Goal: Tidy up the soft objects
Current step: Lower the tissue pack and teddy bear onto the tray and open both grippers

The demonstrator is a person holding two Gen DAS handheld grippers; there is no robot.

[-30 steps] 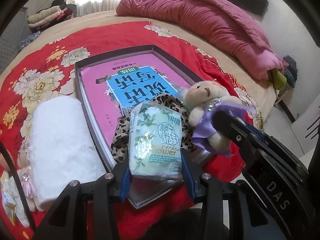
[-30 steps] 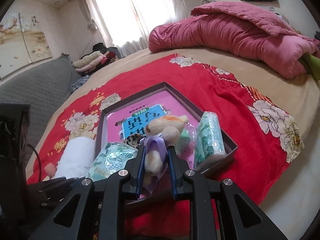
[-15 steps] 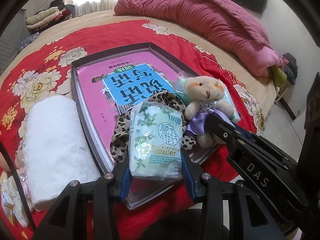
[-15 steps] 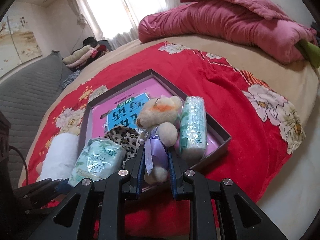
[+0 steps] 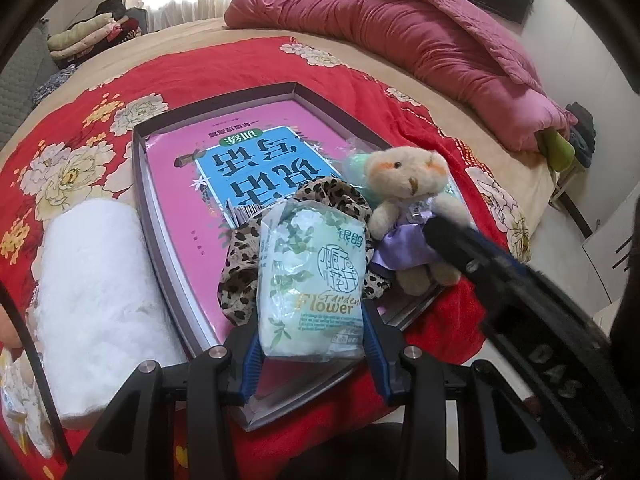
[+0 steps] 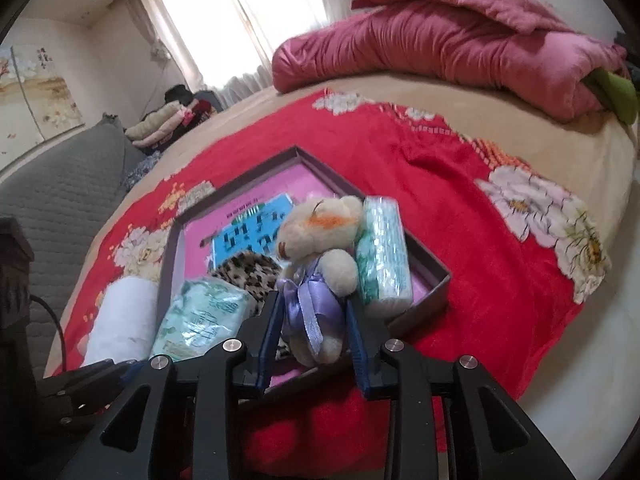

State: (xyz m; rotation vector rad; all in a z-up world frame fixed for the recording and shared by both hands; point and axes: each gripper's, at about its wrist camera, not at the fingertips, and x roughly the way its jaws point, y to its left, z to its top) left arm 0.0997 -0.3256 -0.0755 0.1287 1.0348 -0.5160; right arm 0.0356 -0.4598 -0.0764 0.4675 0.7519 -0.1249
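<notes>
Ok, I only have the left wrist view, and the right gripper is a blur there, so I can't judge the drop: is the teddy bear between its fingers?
Observer: Yes. In the right wrist view the teddy bear stands between the right gripper pads. The jaws are opening, and the pads look just clear of its purple dress.
Operator: And the green thing half hidden behind the bear?
Observer: A second tissue pack, lying in the box along its right wall, right beside the bear.
</notes>
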